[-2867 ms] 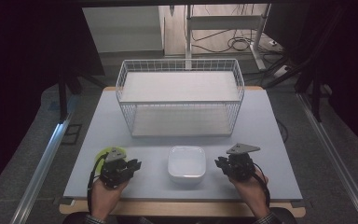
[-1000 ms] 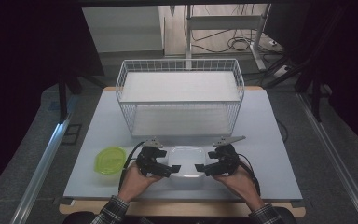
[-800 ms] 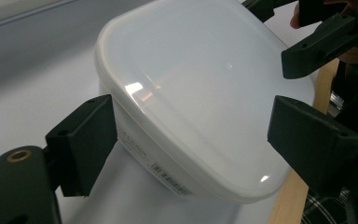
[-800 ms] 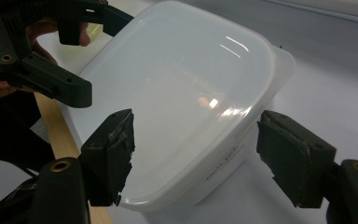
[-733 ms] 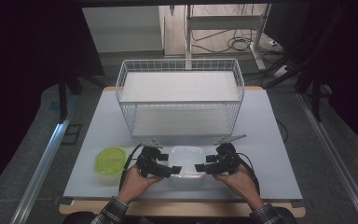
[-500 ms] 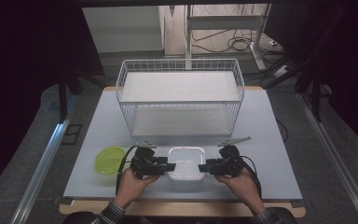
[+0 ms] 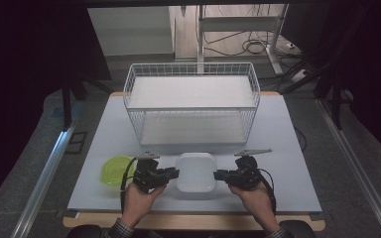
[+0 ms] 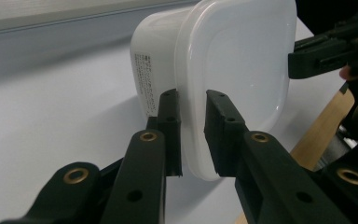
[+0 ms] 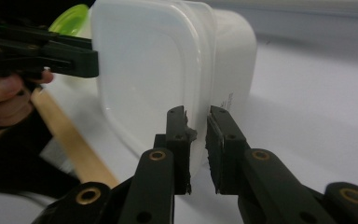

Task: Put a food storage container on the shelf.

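A white, rounded-square plastic container (image 7: 196,172) sits near the table's front edge between my two grippers. My left gripper (image 7: 174,173) grips its left rim; its jaws have just been closing, and the pads press on the rim (image 8: 193,100). My right gripper (image 7: 218,174) grips the opposite rim the same way (image 9: 196,116), its jaws also having just closed in. Each gripper view shows the container (image 8: 242,60) (image 9: 144,60) and the other gripper's jaws at its far side. I cannot tell whether it rests on the table or hangs just above it.
A lime-green lid (image 7: 115,170) lies on the table left of my left hand. A white wire basket (image 7: 191,106) stands behind the container at mid-table. The pale table (image 7: 287,148) ends in a wooden front edge near the person's forearms.
Both grippers have come in from the sides to the container, and their jaws have closed onto its left and right rims. The green lid stays on the table at the left.
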### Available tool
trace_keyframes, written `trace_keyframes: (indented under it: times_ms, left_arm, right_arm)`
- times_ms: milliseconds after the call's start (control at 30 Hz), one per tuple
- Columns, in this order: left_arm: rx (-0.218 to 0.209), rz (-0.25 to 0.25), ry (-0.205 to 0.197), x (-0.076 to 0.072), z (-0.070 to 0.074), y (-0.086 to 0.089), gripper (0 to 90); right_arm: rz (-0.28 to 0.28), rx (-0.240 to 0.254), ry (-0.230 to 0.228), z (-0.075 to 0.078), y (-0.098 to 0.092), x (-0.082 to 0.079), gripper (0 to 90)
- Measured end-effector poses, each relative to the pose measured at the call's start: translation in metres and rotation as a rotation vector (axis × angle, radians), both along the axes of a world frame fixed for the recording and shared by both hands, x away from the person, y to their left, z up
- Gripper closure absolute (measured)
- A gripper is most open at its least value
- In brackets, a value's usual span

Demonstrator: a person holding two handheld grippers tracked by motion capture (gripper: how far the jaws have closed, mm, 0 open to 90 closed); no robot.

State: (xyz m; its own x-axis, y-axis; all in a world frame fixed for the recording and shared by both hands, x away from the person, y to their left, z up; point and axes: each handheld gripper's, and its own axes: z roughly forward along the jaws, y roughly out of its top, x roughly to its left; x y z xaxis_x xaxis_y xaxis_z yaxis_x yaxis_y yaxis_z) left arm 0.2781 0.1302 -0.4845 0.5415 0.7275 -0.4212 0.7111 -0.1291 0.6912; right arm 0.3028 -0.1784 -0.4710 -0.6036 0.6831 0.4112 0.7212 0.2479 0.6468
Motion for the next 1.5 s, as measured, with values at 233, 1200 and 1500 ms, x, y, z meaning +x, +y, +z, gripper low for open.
trace_keyframes:
  times_ms: [233,1200,1500]
  left_arm:
    - [0.01,0.021,-0.02,-0.001,0.0,0.0,77.5]
    - [0.026,0.038,-0.221,0.026,0.093,-0.002,77.6]
    - [0.034,0.052,-0.266,0.038,0.124,0.001,77.7]
  right_arm:
    - [-0.005,-0.016,-0.083,0.0,0.005,-0.003,79.8]
    - [-0.015,0.028,-0.297,0.086,0.003,0.023,79.4]
    - [-0.019,0.039,-0.346,0.115,0.007,0.036,79.3]
